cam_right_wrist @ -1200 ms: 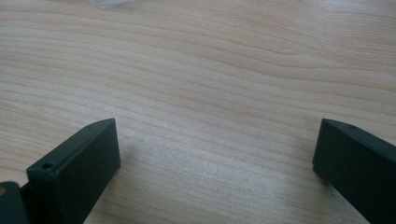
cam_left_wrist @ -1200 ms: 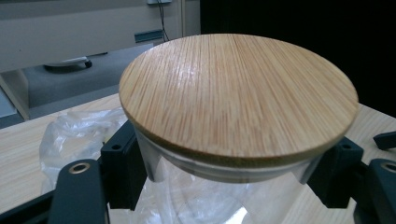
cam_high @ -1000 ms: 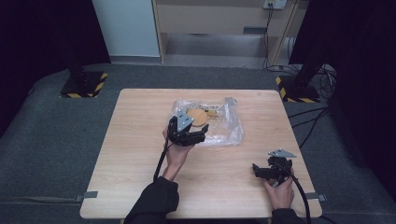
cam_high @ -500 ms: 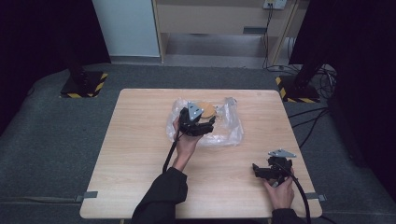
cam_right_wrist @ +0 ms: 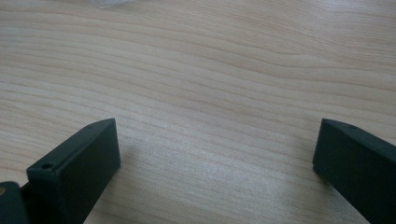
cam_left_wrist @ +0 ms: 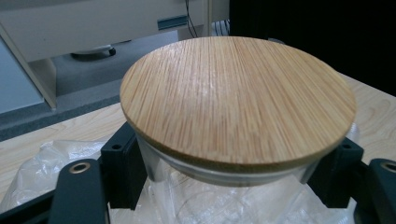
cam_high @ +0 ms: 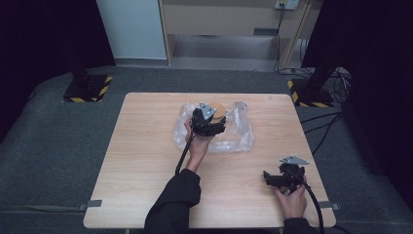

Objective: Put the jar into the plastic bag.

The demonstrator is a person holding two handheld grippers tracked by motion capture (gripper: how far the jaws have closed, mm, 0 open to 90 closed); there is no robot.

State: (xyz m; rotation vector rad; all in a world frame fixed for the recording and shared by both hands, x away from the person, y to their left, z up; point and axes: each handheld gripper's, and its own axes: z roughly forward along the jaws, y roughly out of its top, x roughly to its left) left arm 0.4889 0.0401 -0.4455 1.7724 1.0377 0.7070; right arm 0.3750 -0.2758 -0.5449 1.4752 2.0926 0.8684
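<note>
My left gripper view gives me what the overhead cannot: a glass jar (cam_left_wrist: pixel 224 196) with a round bamboo lid (cam_left_wrist: pixel 238 100), pale striped grain, sitting flat on the clear rim. From the high view I catch just a sliver of that lid (cam_high: pixel 219 109) past the gripper, at the far middle of the table (cam_high: pixel 146 161), on a crumpled clear plastic bag (cam_high: pixel 234 134). The left gripper (cam_left_wrist: pixel 229 170) has its jaws set against the jar on both sides just under the lid, clasping it. The bag (cam_left_wrist: pixel 42 163) spreads beneath. My right gripper (cam_high: pixel 272 178) sits low at the near right corner, well apart from the jar; in its own view the jaws stand wide, with bare wood (cam_right_wrist: pixel 210 93) between them and nothing held.
</note>
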